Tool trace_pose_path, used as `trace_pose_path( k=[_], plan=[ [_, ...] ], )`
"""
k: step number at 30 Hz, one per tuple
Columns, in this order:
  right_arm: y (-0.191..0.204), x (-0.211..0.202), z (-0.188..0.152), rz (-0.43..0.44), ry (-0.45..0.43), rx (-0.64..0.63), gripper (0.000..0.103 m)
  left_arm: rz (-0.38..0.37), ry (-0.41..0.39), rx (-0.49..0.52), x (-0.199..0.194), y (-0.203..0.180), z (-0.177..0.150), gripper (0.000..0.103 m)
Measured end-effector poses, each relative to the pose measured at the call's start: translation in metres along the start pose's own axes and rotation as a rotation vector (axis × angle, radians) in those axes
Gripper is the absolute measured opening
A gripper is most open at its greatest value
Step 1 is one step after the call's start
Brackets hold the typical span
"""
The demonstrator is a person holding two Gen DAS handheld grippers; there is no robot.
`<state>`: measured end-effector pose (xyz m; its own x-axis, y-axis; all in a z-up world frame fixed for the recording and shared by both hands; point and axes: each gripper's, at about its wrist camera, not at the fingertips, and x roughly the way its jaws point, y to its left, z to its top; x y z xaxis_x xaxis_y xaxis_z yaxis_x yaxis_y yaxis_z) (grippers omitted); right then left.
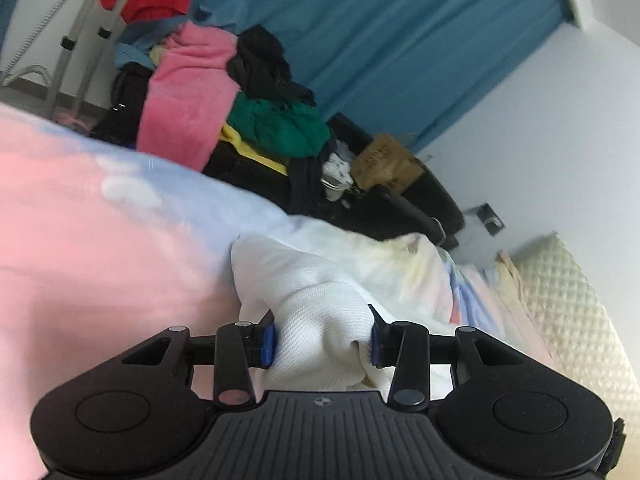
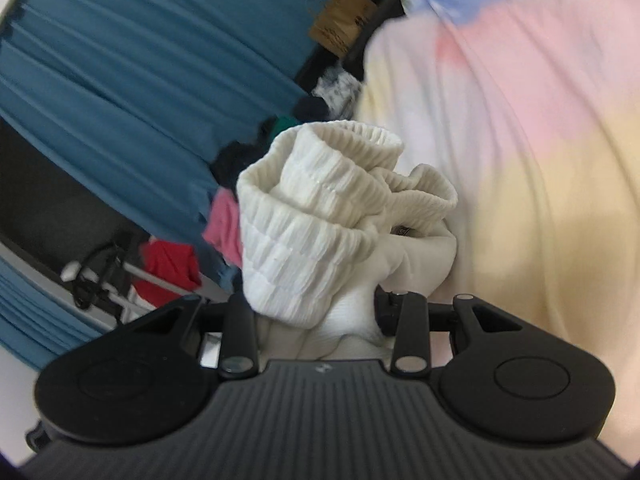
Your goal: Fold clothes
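Between the blue pads of the left gripper (image 1: 322, 344) a thick bunch of the white garment (image 1: 340, 276) is pinched, the jaws held partway apart by the cloth. The right gripper (image 2: 316, 320) likewise clamps a wad of the same white knit, whose ribbed cuff or hem (image 2: 320, 184) rolls up just ahead of its jaws. The garment hangs or drapes just over the pastel bedspread (image 1: 100, 240), which serves as the working surface; beyond the bedspread sits a pile of unfolded clothes (image 1: 224, 92), and behind that a blue curtain (image 1: 400, 32). The risk, as I judge it, is that each grip holds several bunched layers, not a clean edge: pulling the hands apart could drag out a twisted, uneven fold, or let a loosely caught layer slip free onto the bedspread.
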<state>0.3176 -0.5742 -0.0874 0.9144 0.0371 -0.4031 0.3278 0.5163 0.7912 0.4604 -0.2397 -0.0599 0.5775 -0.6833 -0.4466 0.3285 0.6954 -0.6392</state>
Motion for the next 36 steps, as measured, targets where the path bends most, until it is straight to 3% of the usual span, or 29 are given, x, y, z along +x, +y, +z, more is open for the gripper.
trace_pose_path(
  k=[2,7,11,13,18,20,24,26,28,32,36],
  plan=[
    [-0.024,-0.004,-0.023,0.027,0.003,-0.012,0.04,-0.03,0.009,0.055,0.0,0.023,-0.021,0.046],
    [-0.063,-0.017,-0.069,-0.01,0.05,0.029,0.046,0.011,0.04,0.172,-0.007,0.048,-0.067,0.049],
    [-0.073,-0.026,-0.082,-0.058,0.053,0.128,0.053,0.095,0.027,0.231,-0.027,0.023,-0.071,0.054],
    [-0.061,-0.035,-0.076,-0.1,0.066,0.113,0.055,0.149,0.024,0.26,-0.038,0.005,-0.067,0.06],
    [-0.024,-0.085,-0.066,-0.231,0.095,0.072,0.056,0.138,-0.01,0.36,-0.093,-0.049,-0.061,0.067],
    [-0.004,-0.112,-0.064,-0.241,0.073,-0.02,0.056,0.131,-0.028,0.39,-0.12,-0.074,-0.061,0.069],
    [0.039,-0.165,-0.063,-0.229,0.038,-0.198,0.056,0.121,-0.065,0.44,-0.171,-0.121,-0.061,0.085],
    [0.061,-0.191,-0.065,-0.212,0.02,-0.28,0.056,0.11,-0.085,0.47,-0.199,-0.143,-0.066,0.087],
    [0.081,-0.214,-0.069,-0.203,-0.001,-0.373,0.057,0.108,-0.103,0.493,-0.226,-0.16,-0.073,0.102],
    [0.117,-0.257,-0.083,-0.181,-0.049,-0.532,0.064,0.114,-0.144,0.494,-0.278,-0.185,-0.088,0.103],
    [0.136,-0.292,-0.098,-0.137,-0.073,-0.599,0.067,0.123,-0.179,0.5,-0.324,-0.2,-0.104,0.103]
  ],
)
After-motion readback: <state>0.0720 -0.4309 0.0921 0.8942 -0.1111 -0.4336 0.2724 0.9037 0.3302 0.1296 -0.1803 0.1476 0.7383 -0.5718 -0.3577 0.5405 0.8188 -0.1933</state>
